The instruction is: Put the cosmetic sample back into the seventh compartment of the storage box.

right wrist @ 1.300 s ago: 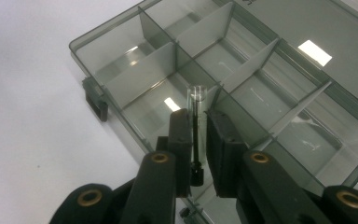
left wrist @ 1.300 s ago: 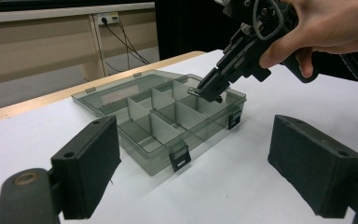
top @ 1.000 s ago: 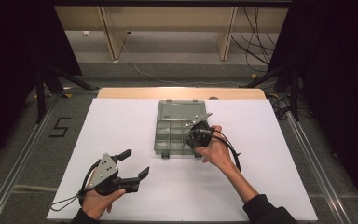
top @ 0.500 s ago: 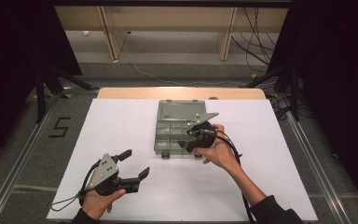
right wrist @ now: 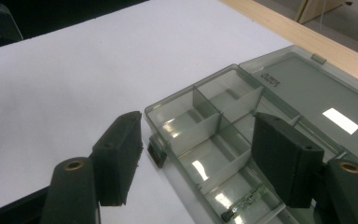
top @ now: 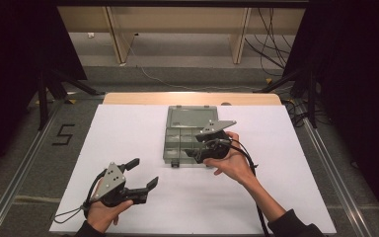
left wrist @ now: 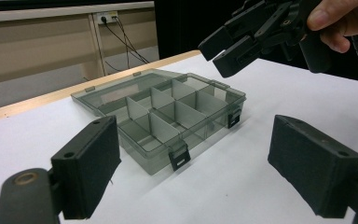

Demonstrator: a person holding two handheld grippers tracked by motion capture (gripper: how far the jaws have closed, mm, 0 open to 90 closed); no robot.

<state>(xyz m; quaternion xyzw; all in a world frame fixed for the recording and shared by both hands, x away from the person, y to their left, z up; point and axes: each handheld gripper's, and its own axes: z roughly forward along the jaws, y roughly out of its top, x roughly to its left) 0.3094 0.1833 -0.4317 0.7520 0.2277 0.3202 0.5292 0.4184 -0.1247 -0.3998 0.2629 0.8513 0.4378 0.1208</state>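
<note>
Right gripper [top: 193, 154], jaws just opened with nothing between them, has lifted off the compartment box [top: 182, 143] since a second ago. Box lies lid-open mid-table, a small part [right wrist: 244, 205] in its near compartment: deposit judged complete. Left gripper [top: 144, 175] idles released.

Grey floor [top: 24, 163], wooden bench [top: 177, 19], dark curtains [top: 10, 49] behind

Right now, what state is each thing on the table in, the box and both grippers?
Compartment box: lid open and laid flat behind it, front latches undone.
Small dark rod: lying loose in a front compartment.
Right gripper: fingers have just been opening, nothing between them, above the box's front edge.
Left gripper: open, empty, away from the box.
</note>
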